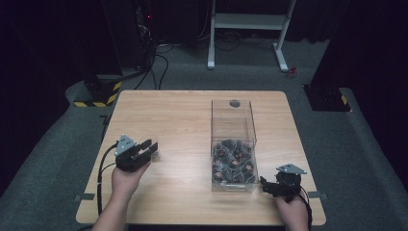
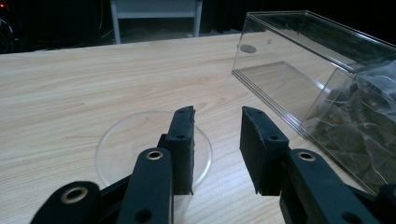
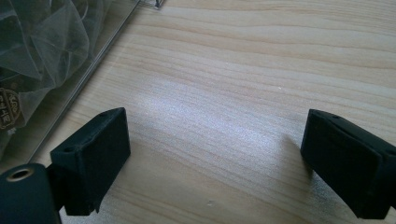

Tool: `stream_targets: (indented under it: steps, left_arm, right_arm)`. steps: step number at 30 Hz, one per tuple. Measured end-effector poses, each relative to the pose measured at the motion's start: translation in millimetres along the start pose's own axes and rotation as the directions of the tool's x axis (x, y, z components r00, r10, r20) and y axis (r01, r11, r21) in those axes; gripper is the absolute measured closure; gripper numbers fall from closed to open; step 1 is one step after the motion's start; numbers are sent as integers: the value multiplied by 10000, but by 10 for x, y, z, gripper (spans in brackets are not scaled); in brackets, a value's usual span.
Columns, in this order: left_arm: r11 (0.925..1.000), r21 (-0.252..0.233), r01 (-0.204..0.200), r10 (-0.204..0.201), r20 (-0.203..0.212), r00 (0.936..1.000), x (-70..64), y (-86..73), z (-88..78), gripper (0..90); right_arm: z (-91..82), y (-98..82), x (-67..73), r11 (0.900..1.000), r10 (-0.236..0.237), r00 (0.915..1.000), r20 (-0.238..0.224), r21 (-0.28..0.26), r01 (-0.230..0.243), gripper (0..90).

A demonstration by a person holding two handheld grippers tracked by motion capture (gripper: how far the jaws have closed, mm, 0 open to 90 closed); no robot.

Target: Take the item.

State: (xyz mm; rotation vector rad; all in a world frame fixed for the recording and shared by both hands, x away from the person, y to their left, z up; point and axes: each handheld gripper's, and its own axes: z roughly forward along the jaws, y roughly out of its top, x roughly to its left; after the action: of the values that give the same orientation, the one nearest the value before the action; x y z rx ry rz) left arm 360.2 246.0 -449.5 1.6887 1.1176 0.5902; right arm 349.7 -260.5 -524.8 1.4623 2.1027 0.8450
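Left gripper view looks along the left hand-held gripper [image 2: 217, 140], whose jaws stand partly apart with nothing between them. Just under and behind its left pad lies a clear disc [image 2: 140, 144], flat on the bench [image 2: 70, 79]; it looks like a lid. To the right stands the clear box [image 2: 299, 51], its near end packed with dark mesh sachets [image 2: 364, 126].

The step in hand seems to be picking up the disc. To do it well, I would tip the jaws down over the disc's rim, one pad above and one beneath the edge, since a thin flat piece gives little to pinch; sliding it toward the bench edge could help.

High view places the left hand-held gripper [image 1: 144, 150] well left of the box [image 1: 233, 115], and the right hand-held gripper [image 1: 269, 185] just beside the box's near right corner. The disc is hard to make out there. Right gripper view shows what the others cannot: that hand-held gripper [image 3: 215, 163] is wide open over bare wood, holding nothing, with the box wall [image 3: 93, 51] at its left.
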Motion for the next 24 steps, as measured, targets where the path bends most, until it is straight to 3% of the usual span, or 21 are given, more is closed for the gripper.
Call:
stream_targets:
  steps: [13,21,24]
  left_arm:
    - [9980,553,-291,263,499,9984,-134,-177,-33,584]
    - [9912,1228,-490,418,604,9973,-193,-378,-32,517]
    - [9854,1612,-555,454,656,9968,-206,-468,-28,490]
  right_arm:
    - [-1,0,0,10000,12,10000,-14,4,-12,80]
    - [0,0,0,10000,1,10000,-3,0,-1,80]
    - [0,0,1,10000,11,10000,-4,3,-11,80]
